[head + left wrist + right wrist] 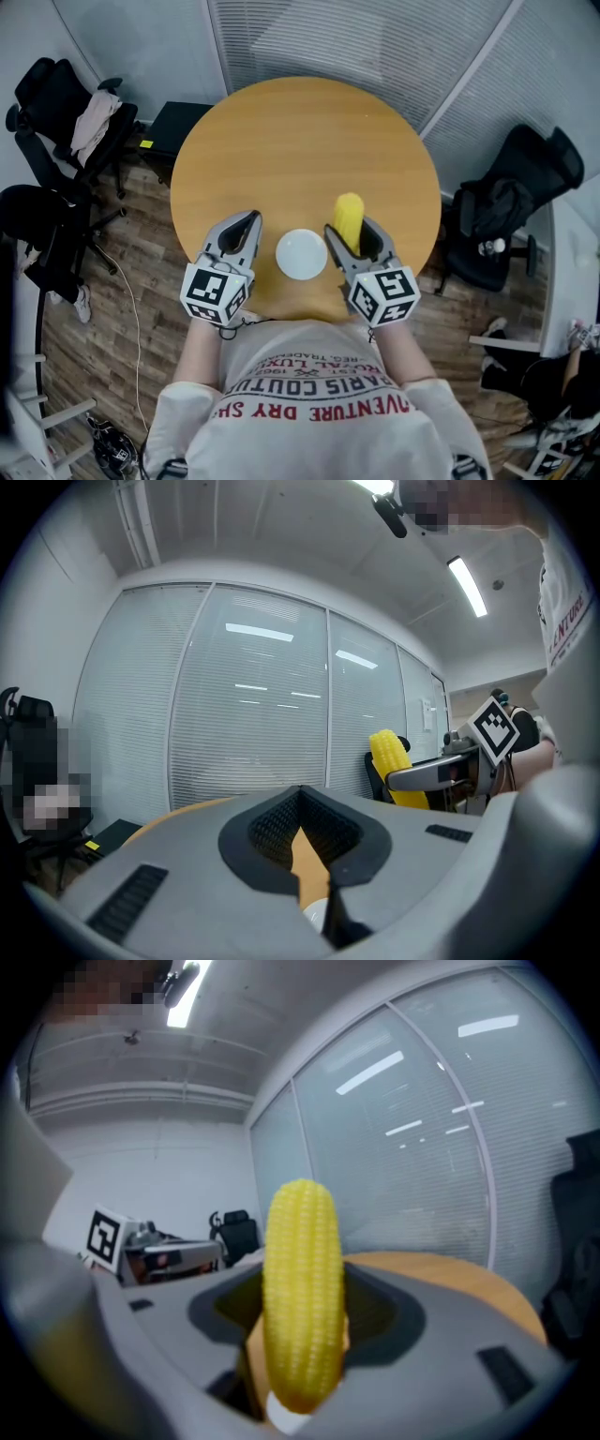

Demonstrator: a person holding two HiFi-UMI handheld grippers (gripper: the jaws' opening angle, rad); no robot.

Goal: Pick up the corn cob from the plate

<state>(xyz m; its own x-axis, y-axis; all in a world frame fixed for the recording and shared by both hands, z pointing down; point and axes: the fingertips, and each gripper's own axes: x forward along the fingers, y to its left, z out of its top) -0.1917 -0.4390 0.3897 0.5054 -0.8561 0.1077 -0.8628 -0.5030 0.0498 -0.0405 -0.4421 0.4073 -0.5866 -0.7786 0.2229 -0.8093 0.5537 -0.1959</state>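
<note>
A yellow corn cob (349,217) stands between the jaws of my right gripper (353,232), which is shut on it above the round wooden table (281,150). In the right gripper view the corn cob (302,1293) fills the middle, upright. The small white plate (301,254) lies bare on the table between the two grippers. My left gripper (241,229) is to the plate's left, shut with nothing in it; its own view shows the jaws (314,869) closed together and the corn cob (394,764) off to the right.
Black office chairs stand around the table: one at the left (66,122) with cloth on it, one at the right (516,206). Glass partition walls with blinds (375,47) lie behind. A black box (178,127) sits on the floor beside the table's far left.
</note>
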